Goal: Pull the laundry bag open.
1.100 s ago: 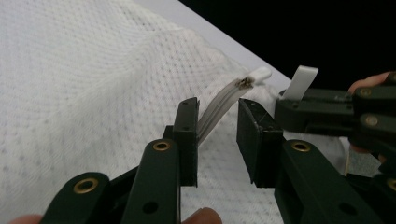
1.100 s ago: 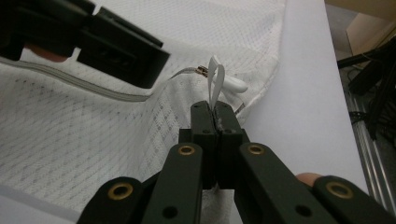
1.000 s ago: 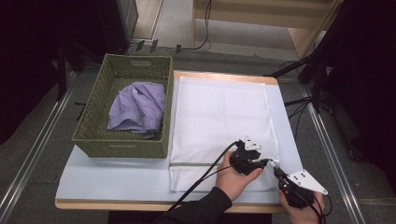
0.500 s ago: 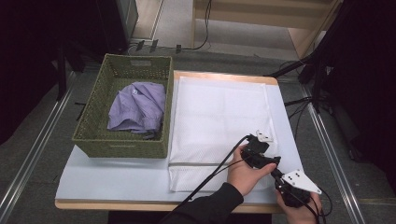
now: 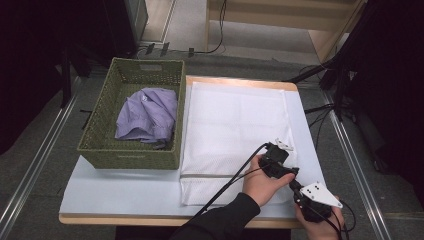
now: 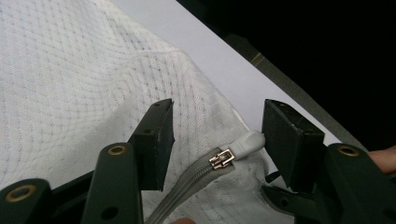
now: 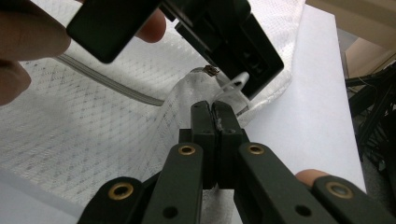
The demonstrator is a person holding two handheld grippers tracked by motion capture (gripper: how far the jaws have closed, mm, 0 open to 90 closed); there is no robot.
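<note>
A white mesh bag [image 5: 235, 125] lies flat on the table, with a grey zipper running along its near end. My left gripper [image 5: 289, 171] is at the bag's near right corner. In the left gripper view [image 6: 217, 123] its jaws stand apart on either side of the zipper's white pull tab [image 6: 245, 144]. They have just been closing a little, and the pads do not press on the tab. My right gripper [image 7: 215, 112] is shut on a fold of the mesh bag [image 7: 93, 130] just below the pull tab [image 7: 236, 83]. In the high view the right gripper [image 5: 296, 186] sits at the table's near right corner.
A green woven basket [image 5: 130, 155] stands on the left of the table with a crumpled purple shirt [image 5: 147, 115] inside. The pale blue table top [image 5: 125, 190] ends in a wooden edge nearby. Black cables trail from both grippers. Dark stands and cables crowd the floor at right.
My left hand and gripper have slid right along the bag's near end to its right corner, close to the right gripper. The right gripper has stayed put.
</note>
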